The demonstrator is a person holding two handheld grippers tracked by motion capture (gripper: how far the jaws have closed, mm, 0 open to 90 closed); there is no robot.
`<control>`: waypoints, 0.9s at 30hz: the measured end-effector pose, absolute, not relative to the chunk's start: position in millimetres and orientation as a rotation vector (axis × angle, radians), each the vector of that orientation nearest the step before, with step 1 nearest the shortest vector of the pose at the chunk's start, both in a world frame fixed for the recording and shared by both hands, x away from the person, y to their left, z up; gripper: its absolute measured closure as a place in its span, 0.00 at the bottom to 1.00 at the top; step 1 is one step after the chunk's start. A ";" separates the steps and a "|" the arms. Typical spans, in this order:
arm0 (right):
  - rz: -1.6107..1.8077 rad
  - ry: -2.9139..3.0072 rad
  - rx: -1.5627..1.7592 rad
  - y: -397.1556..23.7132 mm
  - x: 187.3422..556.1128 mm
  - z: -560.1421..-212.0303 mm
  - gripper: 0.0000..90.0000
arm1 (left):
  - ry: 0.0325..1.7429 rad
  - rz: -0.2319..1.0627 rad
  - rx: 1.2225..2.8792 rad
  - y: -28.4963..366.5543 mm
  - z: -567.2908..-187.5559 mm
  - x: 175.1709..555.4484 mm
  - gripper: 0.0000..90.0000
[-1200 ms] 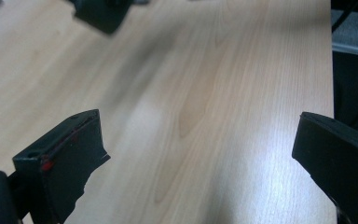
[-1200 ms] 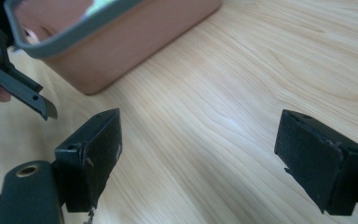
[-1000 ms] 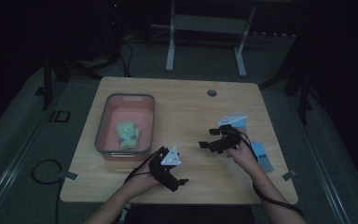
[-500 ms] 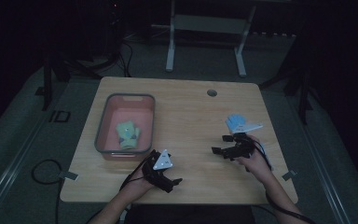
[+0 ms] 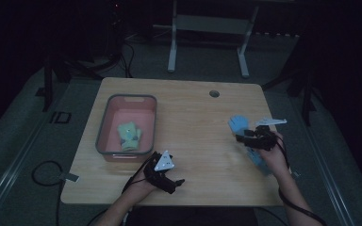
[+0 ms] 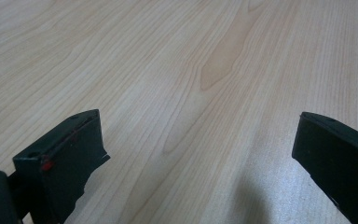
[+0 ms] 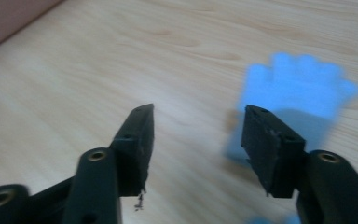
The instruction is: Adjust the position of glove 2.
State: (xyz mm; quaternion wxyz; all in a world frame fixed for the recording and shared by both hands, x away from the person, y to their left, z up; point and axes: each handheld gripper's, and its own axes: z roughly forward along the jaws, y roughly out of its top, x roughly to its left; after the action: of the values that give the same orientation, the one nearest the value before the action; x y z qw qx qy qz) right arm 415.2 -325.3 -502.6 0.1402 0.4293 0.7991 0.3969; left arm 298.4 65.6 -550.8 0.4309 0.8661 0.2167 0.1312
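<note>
A blue glove [image 5: 238, 123] lies flat on the wooden table [image 5: 198, 117] at the right, and a second blue piece [image 5: 259, 160] lies partly under the right hand. My right gripper [image 5: 240, 137] points left, just on the near side of the glove. In the right gripper view my right gripper [image 7: 198, 112] has just been closing and its jaws stand part open. Bare wood fills the gap, and the blue glove [image 7: 298, 88] lies beyond the right-hand jaw. My left gripper [image 5: 174, 181] rests near the front edge. In its own view my left gripper [image 6: 198, 119] is wide open over bare wood.
A pink bin [image 5: 108, 122] stands at the table's left with a pale green glove [image 5: 129, 135] inside; its corner [image 7: 9, 18] shows in the right gripper view. A round hole [image 5: 214, 93] sits near the far edge. A cable [image 5: 42, 169] lies on the floor.
My right hand has slid to the right across the table, stopping beside the blue glove. The left hand has barely shifted.
</note>
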 end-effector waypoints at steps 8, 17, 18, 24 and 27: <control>1.039 2.249 1.312 -356.2 447.4 -498.6 0.58 | 0.547 0.329 2.156 64.9 -551.4 298.9 0.02; 0.977 2.307 1.320 -358.4 483.5 -512.6 0.65 | 0.564 0.331 2.142 67.7 -551.3 299.5 0.02; 0.975 2.319 1.302 -355.2 485.8 -514.7 0.65 | 0.566 0.333 2.145 68.1 -551.4 299.6 0.02; 0.904 2.399 1.189 -337.5 493.7 -530.4 0.66 | 0.569 0.343 2.136 69.5 -551.5 299.2 0.02; 0.869 2.406 1.186 -333.6 492.6 -539.7 0.71 | 0.575 0.346 2.137 69.7 -551.5 299.9 0.02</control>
State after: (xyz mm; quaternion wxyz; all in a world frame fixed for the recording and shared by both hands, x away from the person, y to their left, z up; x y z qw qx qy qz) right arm 492.6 -333.6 -539.7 0.1602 0.4150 0.8423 0.3042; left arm 299.9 69.7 -551.5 0.4357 0.8588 0.2309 0.1389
